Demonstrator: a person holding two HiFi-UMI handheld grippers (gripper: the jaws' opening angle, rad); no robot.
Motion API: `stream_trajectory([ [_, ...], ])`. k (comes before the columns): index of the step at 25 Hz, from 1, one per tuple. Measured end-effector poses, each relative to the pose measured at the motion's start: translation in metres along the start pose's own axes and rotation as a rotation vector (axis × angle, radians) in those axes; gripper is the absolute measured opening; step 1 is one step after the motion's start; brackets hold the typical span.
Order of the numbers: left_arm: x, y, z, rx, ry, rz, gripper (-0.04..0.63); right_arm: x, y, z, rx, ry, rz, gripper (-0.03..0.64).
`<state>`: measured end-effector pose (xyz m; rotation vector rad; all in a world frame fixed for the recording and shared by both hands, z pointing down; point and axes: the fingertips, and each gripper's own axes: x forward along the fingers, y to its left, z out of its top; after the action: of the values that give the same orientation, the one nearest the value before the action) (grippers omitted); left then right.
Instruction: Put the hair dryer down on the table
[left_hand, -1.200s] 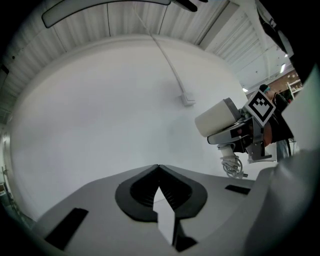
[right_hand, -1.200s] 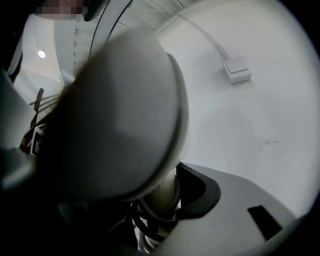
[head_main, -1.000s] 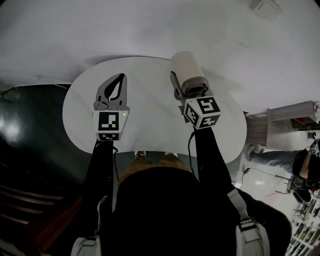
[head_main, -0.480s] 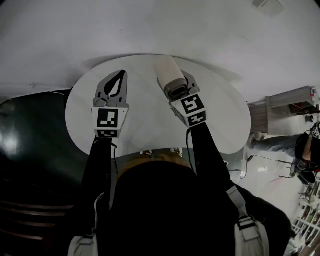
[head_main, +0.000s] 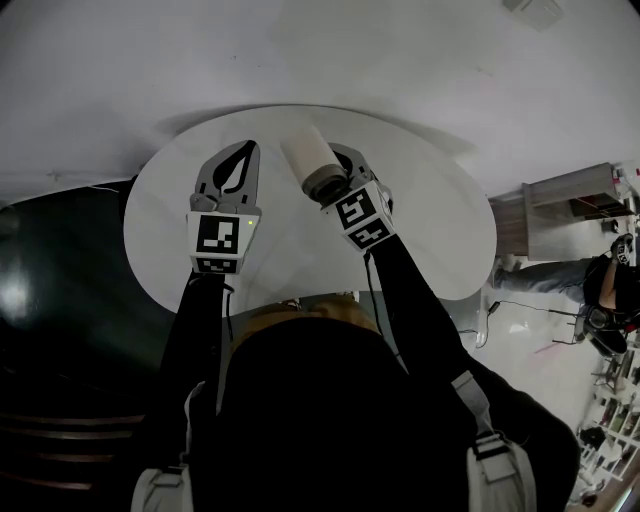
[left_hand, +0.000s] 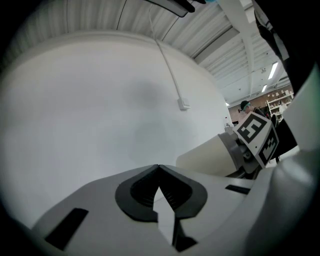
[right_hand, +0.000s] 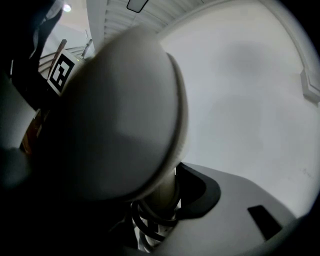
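On my right gripper (head_main: 338, 168) the fingers (right_hand: 210, 192) clamp the hair dryer (head_main: 312, 165) by its handle, barrel jutting beyond them over the worktop (head_main: 430, 240); left gripper (head_main: 240, 155) pinched together, empty.

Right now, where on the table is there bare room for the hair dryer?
The table is bare right of the right gripper and left of the left gripper. Crowded only between them, around the hair dryer.

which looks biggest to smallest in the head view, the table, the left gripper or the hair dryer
1. table, by far the largest.
2. left gripper, taken whole.
3. hair dryer. Only its barrel shows, the rest is hidden, so this last place is less sure.
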<state>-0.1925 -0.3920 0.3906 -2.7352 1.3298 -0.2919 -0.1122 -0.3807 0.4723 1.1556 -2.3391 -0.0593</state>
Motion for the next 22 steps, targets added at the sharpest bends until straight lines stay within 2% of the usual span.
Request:
stream_trajectory([
  [3,0.002,0.002,-0.004,0.005,0.009,-0.006,0.015,0.013,0.005,-0.012,-0.034,0.041,0.008,0.216],
  [11,0.001,0.006,-0.011,-0.013,0.016,-0.004,0.015,0.049,0.028,-0.057,-0.224,0.190,0.091,0.217],
  [18,0.000,0.018,-0.020,-0.027,0.028,0.013,0.017,0.073,0.045,-0.115,-0.286,0.388,0.153,0.218],
  [22,-0.002,0.025,-0.026,-0.034,0.037,0.023,0.015,0.080,0.056,-0.141,-0.318,0.467,0.189,0.219],
])
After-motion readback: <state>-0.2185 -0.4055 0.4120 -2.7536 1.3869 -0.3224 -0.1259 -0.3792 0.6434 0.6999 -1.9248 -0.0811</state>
